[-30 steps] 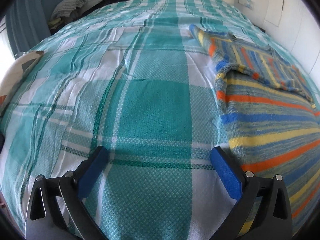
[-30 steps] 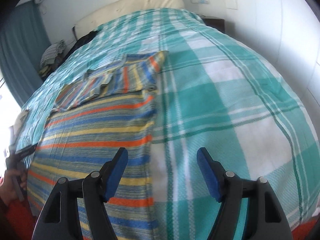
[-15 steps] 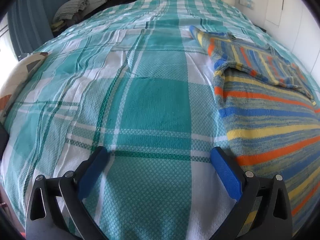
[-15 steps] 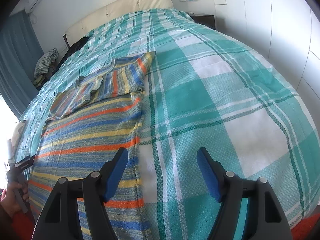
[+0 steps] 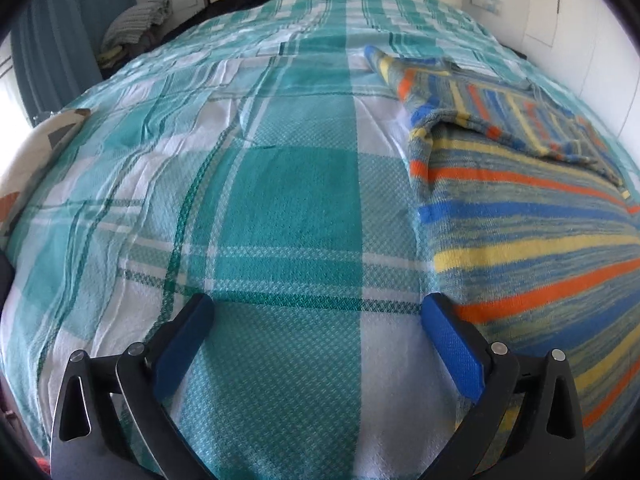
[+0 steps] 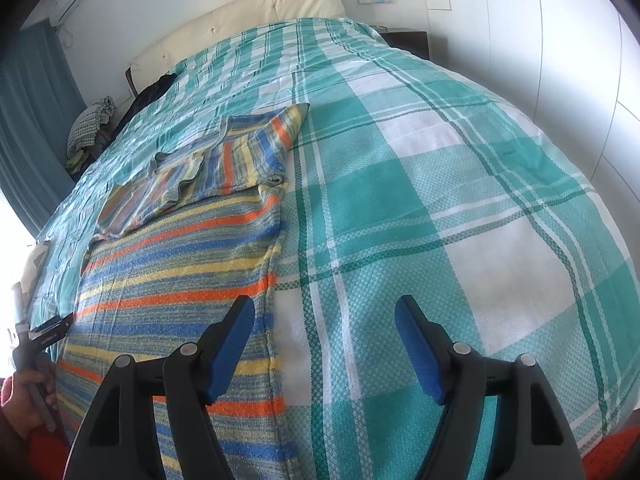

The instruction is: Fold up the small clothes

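One striped sweater (image 6: 180, 264), one plaid bedspread (image 6: 440, 200), two tongs (image 5: 318, 316) (image 6: 324, 320), one headboard (image 6: 240, 28)

Both pictures are bright with daylight. White light pours in at the left edge and washes that spot out. The bed (image 5: 280, 208) looks round and bent, with dark corners around it. The middle is sharp, the far wall (image 6: 240, 4) looks soft and a bit blurry
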A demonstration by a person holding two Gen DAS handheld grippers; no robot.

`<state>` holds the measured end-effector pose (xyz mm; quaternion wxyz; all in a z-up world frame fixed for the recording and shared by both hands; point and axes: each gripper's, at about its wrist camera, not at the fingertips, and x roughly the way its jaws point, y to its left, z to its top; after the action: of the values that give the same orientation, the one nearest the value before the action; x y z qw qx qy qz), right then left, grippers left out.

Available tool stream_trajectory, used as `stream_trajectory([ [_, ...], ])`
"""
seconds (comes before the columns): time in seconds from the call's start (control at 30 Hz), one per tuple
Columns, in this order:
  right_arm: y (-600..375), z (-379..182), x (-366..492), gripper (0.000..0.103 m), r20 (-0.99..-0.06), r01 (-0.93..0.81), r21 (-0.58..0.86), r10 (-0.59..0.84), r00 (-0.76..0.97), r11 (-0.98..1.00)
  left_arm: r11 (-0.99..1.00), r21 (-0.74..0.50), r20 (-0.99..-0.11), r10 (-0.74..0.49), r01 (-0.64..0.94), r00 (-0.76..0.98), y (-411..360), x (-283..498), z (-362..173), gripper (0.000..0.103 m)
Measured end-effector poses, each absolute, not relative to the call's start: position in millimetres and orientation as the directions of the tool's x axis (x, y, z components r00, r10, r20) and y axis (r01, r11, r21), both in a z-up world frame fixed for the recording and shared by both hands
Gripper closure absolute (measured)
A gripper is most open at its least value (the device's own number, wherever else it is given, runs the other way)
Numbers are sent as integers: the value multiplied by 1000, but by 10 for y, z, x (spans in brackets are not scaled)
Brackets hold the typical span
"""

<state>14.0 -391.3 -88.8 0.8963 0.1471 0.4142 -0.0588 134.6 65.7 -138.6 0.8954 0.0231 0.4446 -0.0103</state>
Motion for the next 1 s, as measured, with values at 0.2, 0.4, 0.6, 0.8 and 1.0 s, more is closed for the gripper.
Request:
stream_trajectory([
  [0.2, -3887, -878, 133, 31, -756, 214, 214, 23, 655, 953, 999, 25, -798, -1, 34, 603, 675, 1340, -1380, 0],
  [0.4, -3893, -910, 140, 31, -766, 225, 210, 17, 643, 951, 999, 27, -798, 1, 34, 603, 659, 1345, -1386, 0],
  [0.6, -3877, -894, 124, 31, -763, 221, 206, 15, 646, 953, 999, 28, -798, 3, 33, 602, 655, 1344, -1388, 0],
  [0.8, -3857, -873, 125, 31, -759, 213, 200, 14, 651, 956, 999, 28, -797, 3, 33, 604, 652, 1342, -1389, 0],
  [1.0, -3928, -871, 113, 31, -755, 234, 222, 15, 656, 947, 999, 27, -797, 2, 33, 604, 652, 1337, -1390, 0],
])
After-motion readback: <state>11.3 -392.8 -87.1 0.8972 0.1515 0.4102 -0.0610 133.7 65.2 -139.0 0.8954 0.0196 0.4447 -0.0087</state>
